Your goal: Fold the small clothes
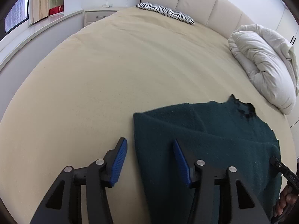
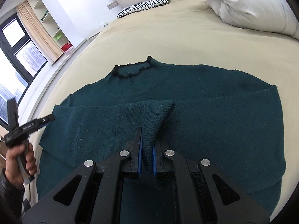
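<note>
A dark green knitted sweater (image 2: 214, 112) with a black-trimmed collar (image 2: 130, 70) lies flat on the beige bed (image 2: 186, 37). My right gripper (image 2: 146, 149) is shut on a sleeve (image 2: 153, 119) folded across the sweater's body, and lifts the cloth into a ridge. My left gripper (image 1: 149, 147) is open and empty over the sweater's left edge (image 1: 205, 140), one finger above the bed and one above the cloth. The left gripper also shows in the right wrist view (image 2: 44, 120) at the sweater's left side.
A white folded duvet (image 1: 265, 65) lies at the right near the headboard (image 1: 196, 1). A zebra-print pillow (image 1: 166, 12) sits at the bed's head. A nightstand (image 1: 99, 15) and a window ledge (image 1: 28, 37) run along the left side.
</note>
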Tool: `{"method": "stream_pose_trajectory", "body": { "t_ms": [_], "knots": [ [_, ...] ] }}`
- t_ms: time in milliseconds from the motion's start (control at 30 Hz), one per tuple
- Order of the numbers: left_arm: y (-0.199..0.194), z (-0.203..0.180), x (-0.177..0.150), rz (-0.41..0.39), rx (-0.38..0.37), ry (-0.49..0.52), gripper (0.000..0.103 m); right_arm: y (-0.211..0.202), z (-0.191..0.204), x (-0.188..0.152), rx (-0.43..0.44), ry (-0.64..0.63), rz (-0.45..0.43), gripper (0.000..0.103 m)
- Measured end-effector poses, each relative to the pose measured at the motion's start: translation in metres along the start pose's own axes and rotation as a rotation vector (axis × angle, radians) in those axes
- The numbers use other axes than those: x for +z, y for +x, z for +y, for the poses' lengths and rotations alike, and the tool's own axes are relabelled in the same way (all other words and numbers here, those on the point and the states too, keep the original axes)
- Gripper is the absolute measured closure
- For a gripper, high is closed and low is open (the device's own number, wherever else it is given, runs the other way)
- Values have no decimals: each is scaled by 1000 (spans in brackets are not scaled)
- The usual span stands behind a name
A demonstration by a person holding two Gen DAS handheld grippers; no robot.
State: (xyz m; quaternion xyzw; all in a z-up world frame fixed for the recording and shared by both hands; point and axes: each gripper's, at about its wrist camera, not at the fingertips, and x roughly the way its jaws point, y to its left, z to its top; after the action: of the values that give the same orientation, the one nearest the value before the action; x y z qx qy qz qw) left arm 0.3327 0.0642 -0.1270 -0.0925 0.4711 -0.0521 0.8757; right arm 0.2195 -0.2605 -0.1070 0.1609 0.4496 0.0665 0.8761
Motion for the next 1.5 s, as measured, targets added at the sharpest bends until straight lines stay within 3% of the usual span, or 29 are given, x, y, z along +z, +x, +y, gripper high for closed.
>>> {"method": "stream_pose_trajectory", "body": {
  "t_ms": [100,133,267,367,533,700,900,967,1000,1033,1133,1200,1267,1333,1500],
  "knots": [
    [2,2,4,-13,-8,3,63,0,-10,-3,-6,33,-17,96],
    [1,2,3,-17,-15,12,74,-2,-12,-5,-4,42,-21,96],
    [0,-6,-5,-52,7,64,93,2,-17,-5,-1,66,-21,96],
    [-5,-8,-3,-79,19,85,95,2,-13,-4,-15,57,-22,96],
    [-12,2,-9,-155,31,45,95,-9,-7,0,-31,41,-46,97],
    [2,8,-10,-141,28,35,95,23,-20,-3,-55,68,9,97],
    [-38,20,-20,-160,-28,-10,85,12,-19,-3,1,101,5,91],
    [-48,22,-29,-135,-53,-25,64,5,-22,-4,45,131,5,78],
    [-51,19,-35,-118,-56,-22,60,2,-23,-6,71,154,-2,62],
    [-52,16,-42,-96,-49,-11,57,0,-24,-7,92,174,-11,52],
    [-49,0,-62,-55,0,65,56,1,-21,-12,108,176,-3,52],
    [-48,-3,-68,-63,15,82,65,6,-14,-15,63,132,15,56],
    [-45,1,-68,-50,-14,59,87,9,-10,-15,13,104,22,71],
    [-44,-1,-69,-54,-2,84,90,9,-14,-15,-12,116,31,91],
    [-51,-7,-77,-73,30,138,94,1,-17,-16,-36,111,16,97]
  ]
}}
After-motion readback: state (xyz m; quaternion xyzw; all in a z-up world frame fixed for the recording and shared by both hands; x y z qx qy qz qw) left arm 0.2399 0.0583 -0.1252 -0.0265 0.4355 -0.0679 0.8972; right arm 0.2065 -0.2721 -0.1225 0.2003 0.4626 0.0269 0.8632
